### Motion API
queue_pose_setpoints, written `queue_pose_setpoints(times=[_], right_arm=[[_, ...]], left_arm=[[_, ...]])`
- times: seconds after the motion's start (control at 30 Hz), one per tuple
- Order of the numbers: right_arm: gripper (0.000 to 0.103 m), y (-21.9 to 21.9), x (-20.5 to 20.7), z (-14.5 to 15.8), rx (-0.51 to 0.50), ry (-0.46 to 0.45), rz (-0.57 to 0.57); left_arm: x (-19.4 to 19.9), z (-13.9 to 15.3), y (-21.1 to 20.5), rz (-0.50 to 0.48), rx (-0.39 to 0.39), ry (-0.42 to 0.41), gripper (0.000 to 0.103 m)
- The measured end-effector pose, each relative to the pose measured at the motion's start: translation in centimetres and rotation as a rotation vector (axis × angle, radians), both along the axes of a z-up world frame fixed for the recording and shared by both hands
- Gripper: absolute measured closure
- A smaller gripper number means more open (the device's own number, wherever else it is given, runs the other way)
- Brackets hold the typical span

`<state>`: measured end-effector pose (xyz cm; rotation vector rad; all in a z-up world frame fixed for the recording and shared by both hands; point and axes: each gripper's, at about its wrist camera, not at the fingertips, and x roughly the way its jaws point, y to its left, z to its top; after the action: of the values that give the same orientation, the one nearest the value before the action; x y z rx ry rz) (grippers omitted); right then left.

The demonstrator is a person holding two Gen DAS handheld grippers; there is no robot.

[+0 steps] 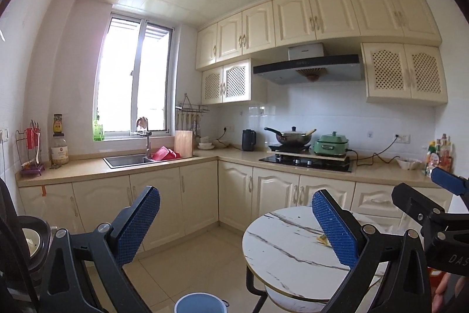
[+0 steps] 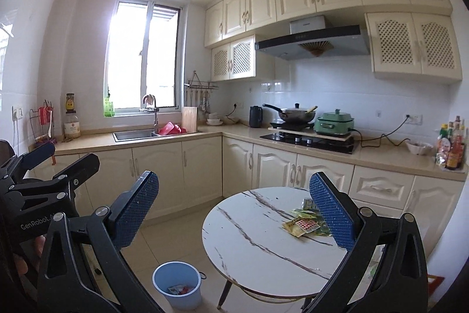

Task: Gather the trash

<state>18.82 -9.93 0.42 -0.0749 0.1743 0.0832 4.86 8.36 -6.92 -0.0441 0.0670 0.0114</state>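
Note:
A pile of yellow and green snack wrappers (image 2: 304, 222) lies on the right part of the round marble table (image 2: 258, 242). In the left wrist view only one yellow wrapper (image 1: 323, 239) shows on the table (image 1: 287, 251), beside a blue finger pad. A light blue bin (image 2: 177, 283) stands on the floor left of the table and has wrappers in it; its rim (image 1: 199, 301) shows at the bottom of the left wrist view. My left gripper (image 1: 236, 225) is open and empty, short of the table. My right gripper (image 2: 233, 213) is open and empty too.
Each gripper shows in the other's view: the right gripper (image 1: 414, 181) and the left gripper (image 2: 73, 154). Cream cabinets and an L-shaped counter (image 2: 205, 134) run behind, with a sink (image 2: 133, 134), a stove with a wok (image 2: 296, 115), a green cooker (image 2: 334, 122) and bottles (image 2: 453, 145).

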Motion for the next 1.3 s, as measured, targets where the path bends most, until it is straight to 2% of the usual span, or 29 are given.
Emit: queue_pose_setpoints(times=[0.27,0.63,0.67,0.8,1.0,1.13,1.3], right_arm=[[0.0,-1.8,-1.2,0.2,0.022,-0.023,-0.035],[0.0,-3.0,0.9,-1.0,0.023,0.022,-0.058],[0.0,-3.2,1.3,-1.2,0.022,0.029,-0.063],[0.0,-5.0,3.3,-2.9,0.026,0.073,-0.105],[0.0,-10.3,8.0,-6.7,0.045,0.186,-0.21],[0.0,-14.7,11.5,-10.3,0.07,0.28,-0.272],[0.0,-19.8,15.6,-14.5,0.091,0.39,-0.328]], left_arm=[[-2.0,-1.8,0.1,-0.007,0.021,-0.002,0.001],[2.6,-0.3,-0.6,-0.022,0.023,0.046,0.001],[4.2,0.5,-1.1,-0.023,0.023,0.057,0.001],[8.2,0.3,-1.8,-0.028,0.018,0.124,0.001],[15.6,-1.0,-3.7,-0.072,0.001,0.278,0.001],[21.7,-1.2,-6.4,-0.129,0.013,0.374,0.001],[29.8,-1.3,-10.3,-0.247,0.015,0.492,0.001]])
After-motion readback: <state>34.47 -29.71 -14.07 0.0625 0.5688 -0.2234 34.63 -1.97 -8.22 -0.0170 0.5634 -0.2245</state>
